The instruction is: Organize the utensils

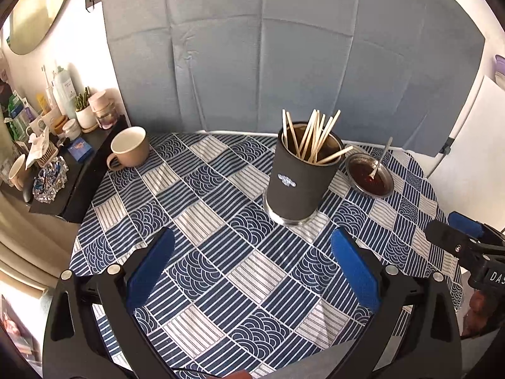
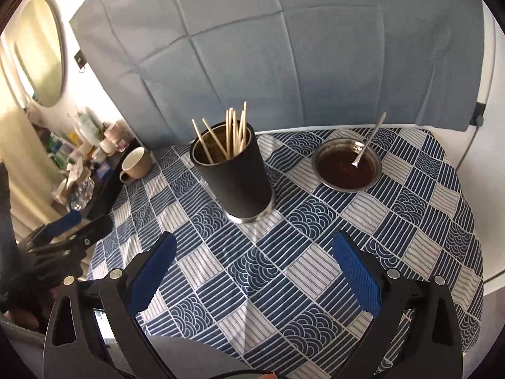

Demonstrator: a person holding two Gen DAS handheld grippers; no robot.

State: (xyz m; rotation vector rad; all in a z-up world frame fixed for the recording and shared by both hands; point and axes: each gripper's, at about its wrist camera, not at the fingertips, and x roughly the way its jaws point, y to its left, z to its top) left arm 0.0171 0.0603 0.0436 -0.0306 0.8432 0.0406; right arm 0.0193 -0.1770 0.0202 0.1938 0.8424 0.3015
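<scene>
1. A holder [image 1: 300,183] stands mid-frame on the table [image 1: 221,252], with chopsticks [image 1: 311,139] in it.
2. A bowl [image 1: 369,175] sits just right of the holder, a spoon [image 1: 380,158] resting in it.
3. A mug [image 1: 129,150] sits at the table's left edge, well apart.

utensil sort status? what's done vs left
Looks done: the chopsticks stand together in the black holder. In hand: nothing; the left gripper and right gripper are both open and empty above the tablecloth. Possibly left: the metal spoon rests in the sauce dish; the mug is empty.
</scene>
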